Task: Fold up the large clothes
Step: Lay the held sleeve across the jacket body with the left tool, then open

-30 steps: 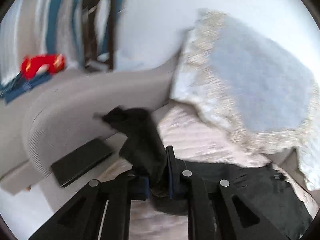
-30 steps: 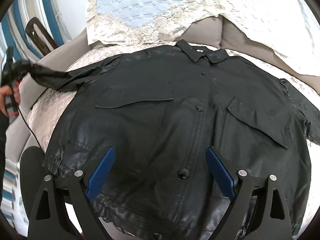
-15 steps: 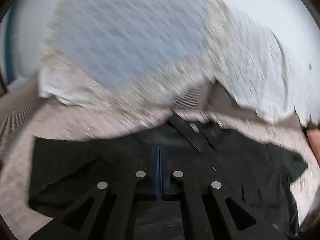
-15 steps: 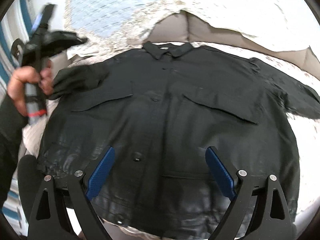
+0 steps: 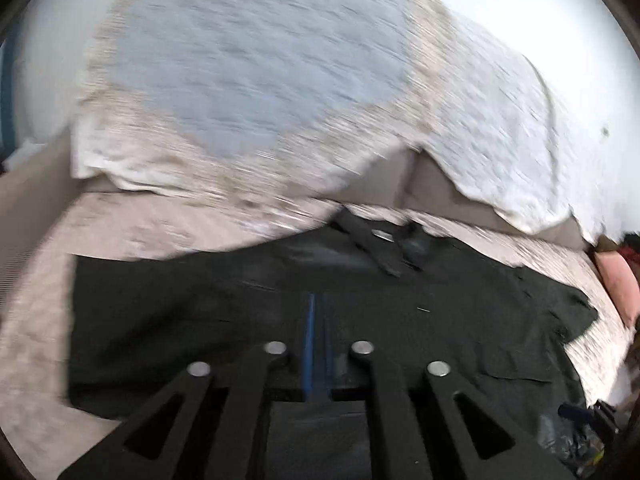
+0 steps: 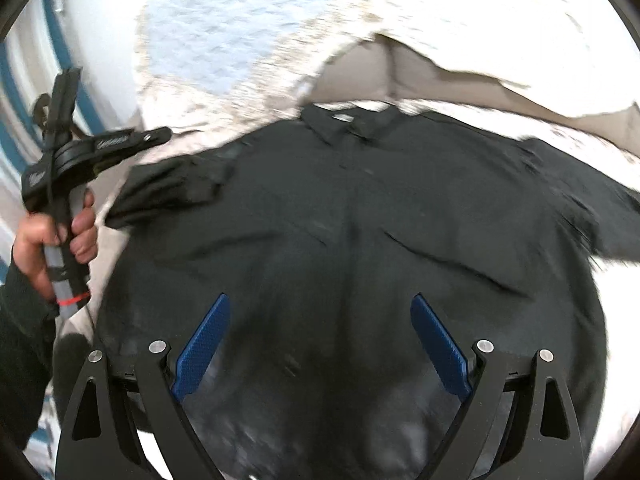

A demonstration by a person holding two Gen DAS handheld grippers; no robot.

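Sofa (image 6: 360, 68): grey back cushions under a pale lace-edged throw (image 5: 248, 80); the seat wears a light quilted cover (image 5: 132, 224); both views are smeared by motion, so fine detail is lost.

Shirt (image 6: 352, 216): a large black button-up lying front-up and spread flat across the seat, collar (image 6: 340, 122) toward the backrest, two chest pocket flaps showing; the sleeve on the picture's left (image 6: 172, 192) lies bunched and turned in against the body; the other sleeve (image 6: 592, 208) runs straight out toward the right edge.

Left gripper (image 5: 318, 344): the blue pads are pressed together with nothing between them that I can see (the dark cloth behind makes this hard to be sure of); it hangs above the shirt, pointing at the collar; in the right wrist view the person's hand (image 6: 56, 240) holds its handle beside the bunched sleeve.

Right gripper (image 6: 320, 340): fingers spread wide, empty, hovering over the lower front of the shirt; whether it touches the cloth I cannot tell.

Progress: early, by my reading; the garment looks laid out and only one sleeve has begun to come inward; the other sleeve, the side folds and the final fold-over all appear undone.
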